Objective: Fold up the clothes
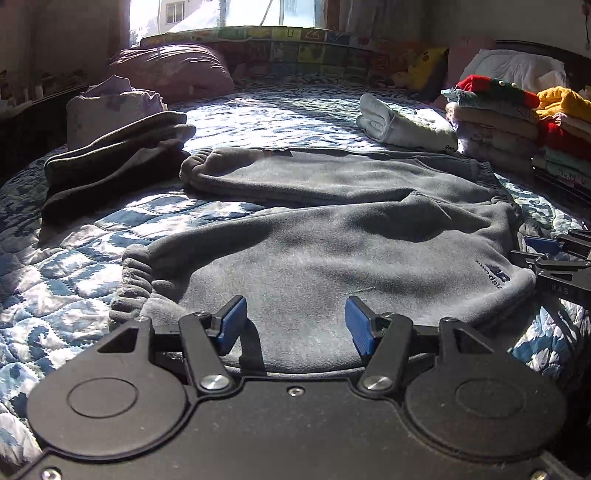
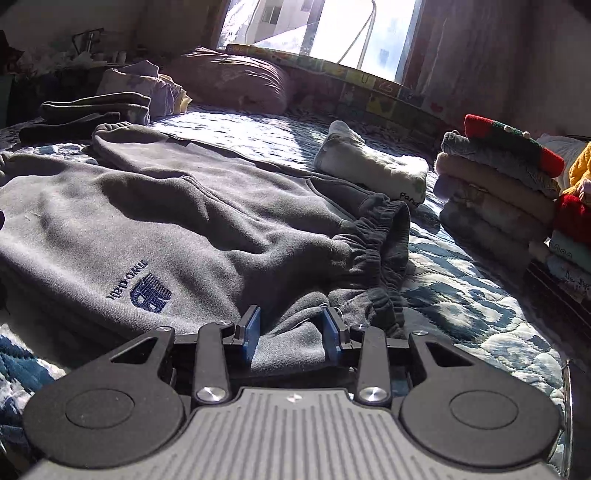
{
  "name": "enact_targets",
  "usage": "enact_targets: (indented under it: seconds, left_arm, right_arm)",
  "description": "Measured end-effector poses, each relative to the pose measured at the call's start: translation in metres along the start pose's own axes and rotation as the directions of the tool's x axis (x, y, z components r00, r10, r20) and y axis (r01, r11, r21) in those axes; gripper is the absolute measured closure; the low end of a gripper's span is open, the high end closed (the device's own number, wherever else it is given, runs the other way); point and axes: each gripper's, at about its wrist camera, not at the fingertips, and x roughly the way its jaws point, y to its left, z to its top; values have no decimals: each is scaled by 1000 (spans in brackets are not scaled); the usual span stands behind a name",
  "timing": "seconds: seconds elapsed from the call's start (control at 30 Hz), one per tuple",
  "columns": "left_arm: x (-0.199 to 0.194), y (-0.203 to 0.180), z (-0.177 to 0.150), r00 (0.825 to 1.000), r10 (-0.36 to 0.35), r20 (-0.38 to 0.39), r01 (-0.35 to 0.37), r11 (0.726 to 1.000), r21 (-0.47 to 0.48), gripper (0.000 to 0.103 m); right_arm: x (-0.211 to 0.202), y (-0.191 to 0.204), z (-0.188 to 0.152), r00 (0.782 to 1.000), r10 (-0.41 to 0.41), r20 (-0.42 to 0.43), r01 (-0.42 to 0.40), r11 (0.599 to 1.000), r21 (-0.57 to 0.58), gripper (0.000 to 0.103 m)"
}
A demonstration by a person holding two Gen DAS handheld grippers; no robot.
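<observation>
Left tongs (image 1: 295,325) are spread wide apart, hovering right over the near edge of the grey sweatpants (image 1: 332,236), nothing pinched. Right tongs (image 2: 291,332) are apart too, with a bunched bit of the waistband end sitting between the blue pads (image 2: 251,332), can't tell if they're touching it. Pants lie flat across a blue quilted bed (image 1: 55,288). Dark folded clothes (image 1: 110,162) at 10 o'clock, stack of folded clothes (image 2: 498,192) at 2 o'clock, sunny window (image 2: 325,29) at 12.

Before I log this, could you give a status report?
Both grippers open, left, right. Grey sweatpants flat, unfolded. Nothing blocking.
</observation>
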Motion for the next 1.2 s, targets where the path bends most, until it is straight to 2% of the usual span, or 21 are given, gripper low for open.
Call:
enact_targets:
  seconds: [0.07, 0.13, 0.2, 0.3, 0.37, 0.47, 0.57, 0.67, 0.8, 0.9, 0.97, 1.03, 1.07, 1.1, 1.2]
  left_arm:
    - [-1, 4, -4, 1000, -14, 28, 14, 1000, 6, 40]
    - [-10, 12, -1, 998, -17, 54, 19, 999, -40, 40]
    - [-21, 21, -2, 997, 5, 83, 2, 997, -81, 40]
    - [-40, 30, -7, 992, 51, 113, -37, 992, -123, 40]
    - [-54, 35, -9, 989, 72, 127, -56, 991, -122, 40]
    - [-67, 34, -7, 986, 110, 128, -112, 994, 5, 40]
    - [-73, 32, -7, 982, 140, 126, -163, 967, 196, 40]
    - [-72, 30, -12, 982, 150, 116, -183, 906, 382, 40]
    - [-57, 26, -25, 978, 179, 106, -207, 796, 570, 40]
    - [-43, 18, -37, 978, 187, 95, -201, 705, 680, 40]
    - [-30, 12, -49, 970, 211, 124, -230, 617, 753, 40]
    - [-23, 7, -57, 960, 218, 174, -268, 545, 794, 40]
    - [-22, 6, -58, 956, 221, 194, -285, 528, 800, 40]
    - [-21, 6, -59, 951, 225, 214, -303, 521, 798, 40]
    - [-19, 9, -57, 934, 239, 264, -353, 526, 774, 40]
  right_arm:
    - [-8, 5, 1, 1000, -11, 12, 11, 999, -50, 66]
    - [-20, 3, -4, 999, 2, 45, 1, 999, -46, 66]
    - [-29, -1, -5, 998, -13, 57, 16, 999, -43, 65]
    - [-41, -8, -8, 996, -18, 85, 20, 999, -32, 58]
    - [-46, -12, -10, 995, -14, 99, 17, 999, -32, 56]
    - [-52, -13, -12, 993, -27, 119, 36, 997, -73, 56]
    - [-57, -9, -16, 989, -43, 142, 66, 984, -166, 56]
    - [-60, -3, -24, 985, -52, 162, 97, 955, -282, 54]
    - [-56, 6, -37, 986, -57, 156, 119, 897, -426, 53]
    - [-49, 13, -49, 986, -66, 151, 135, 845, -518, 52]
    - [-47, 14, -54, 983, -60, 172, 146, 825, -545, 51]
    - [-45, 13, -56, 978, -51, 201, 158, 810, -565, 48]
    - [-44, 12, -57, 975, -42, 216, 162, 802, -575, 47]
    - [-44, 10, -58, 972, -35, 232, 168, 793, -585, 45]
    - [-41, 2, -58, 962, -39, 272, 203, 768, -607, 41]
